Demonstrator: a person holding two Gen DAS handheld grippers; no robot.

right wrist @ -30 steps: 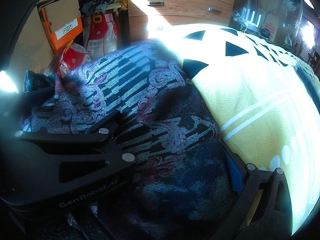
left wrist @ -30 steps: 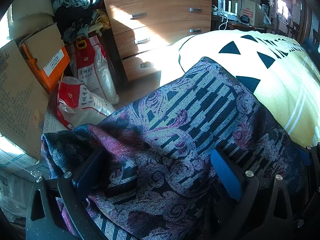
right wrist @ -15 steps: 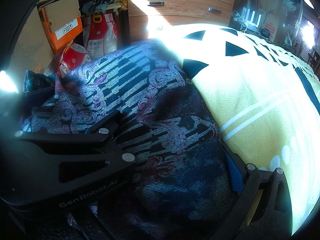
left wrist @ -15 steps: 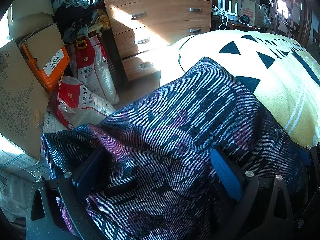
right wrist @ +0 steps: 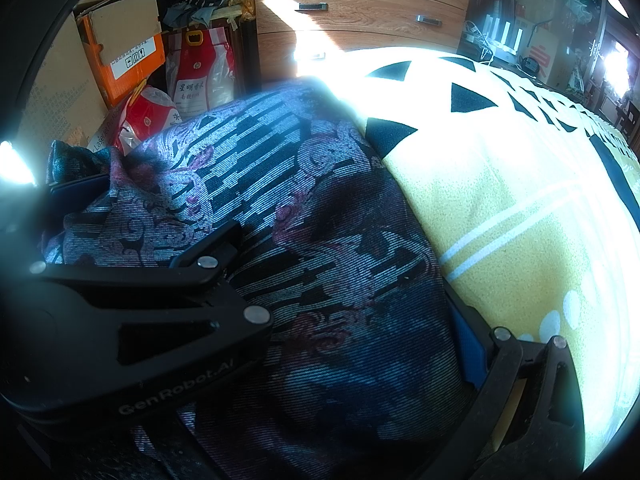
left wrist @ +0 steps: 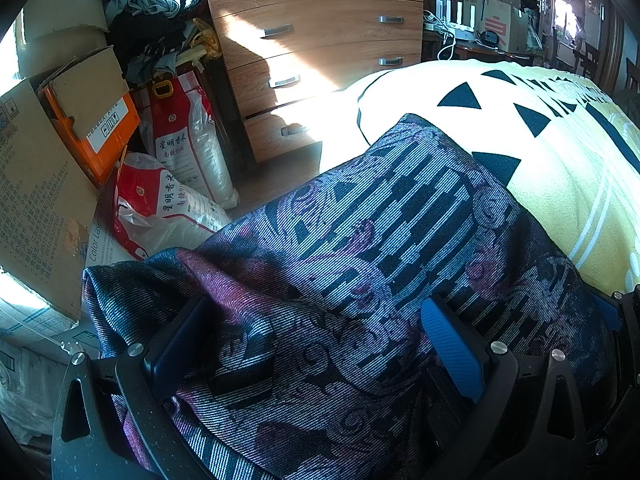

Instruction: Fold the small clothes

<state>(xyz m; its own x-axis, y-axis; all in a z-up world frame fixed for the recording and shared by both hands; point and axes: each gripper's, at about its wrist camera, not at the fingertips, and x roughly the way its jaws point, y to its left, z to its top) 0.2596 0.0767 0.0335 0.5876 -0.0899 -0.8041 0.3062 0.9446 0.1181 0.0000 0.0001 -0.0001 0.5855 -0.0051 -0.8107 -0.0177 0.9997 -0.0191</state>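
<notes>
A purple-and-blue patterned garment [left wrist: 360, 248] lies bunched on the near corner of a yellow blanket [left wrist: 568, 184] with black triangles. My left gripper [left wrist: 316, 336] stands open, its fingers wide apart and resting on the cloth, which fills the gap between them. The same garment [right wrist: 320, 208] spreads under my right gripper [right wrist: 344, 292], also open, its black finger [right wrist: 216, 248] lying on the fabric and its blue pad [right wrist: 468, 340] at the garment's right edge by the blanket [right wrist: 520, 220]. The garment's near part is hidden beneath both grippers.
A wooden chest of drawers [left wrist: 320, 40] stands behind the bed. To the left are cardboard boxes [left wrist: 40, 184], an orange box [left wrist: 96, 128], red-and-white sacks [left wrist: 180, 140] and a heap of clothes [left wrist: 152, 8]. A cluttered desk [left wrist: 480, 28] is at the back right.
</notes>
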